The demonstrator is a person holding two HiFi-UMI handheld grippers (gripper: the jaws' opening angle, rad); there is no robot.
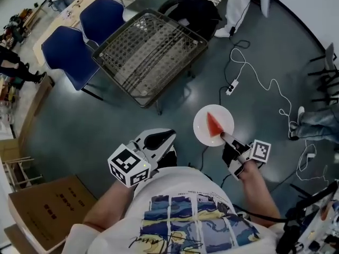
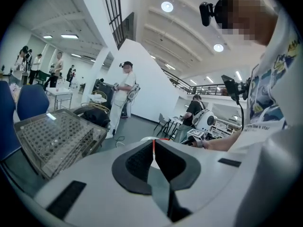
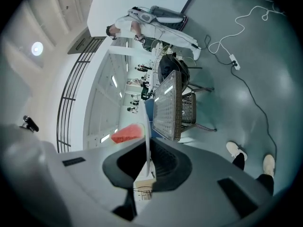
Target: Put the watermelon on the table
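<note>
A red wedge of watermelon (image 1: 213, 124) lies on a small white plate (image 1: 204, 134) held out over the grey floor. My right gripper (image 1: 225, 137) is shut on the plate's near rim. In the right gripper view the plate (image 3: 147, 122) runs edge-on between the jaws, with the watermelon (image 3: 127, 133) on its left. The wire-mesh table (image 1: 151, 49) stands further off, beyond the plate, and shows as table (image 3: 171, 105) and table (image 2: 52, 141). My left gripper (image 1: 161, 137) hovers left of the plate, apart from it, jaws shut with nothing held.
Two blue chairs (image 1: 71, 49) stand left of the table. A black bag (image 1: 193, 9) lies behind it. A white power strip and cable (image 1: 231, 87) trail across the floor on the right. A cardboard box (image 1: 45, 208) sits at lower left. A person in white (image 1: 238, 7) stands at the back.
</note>
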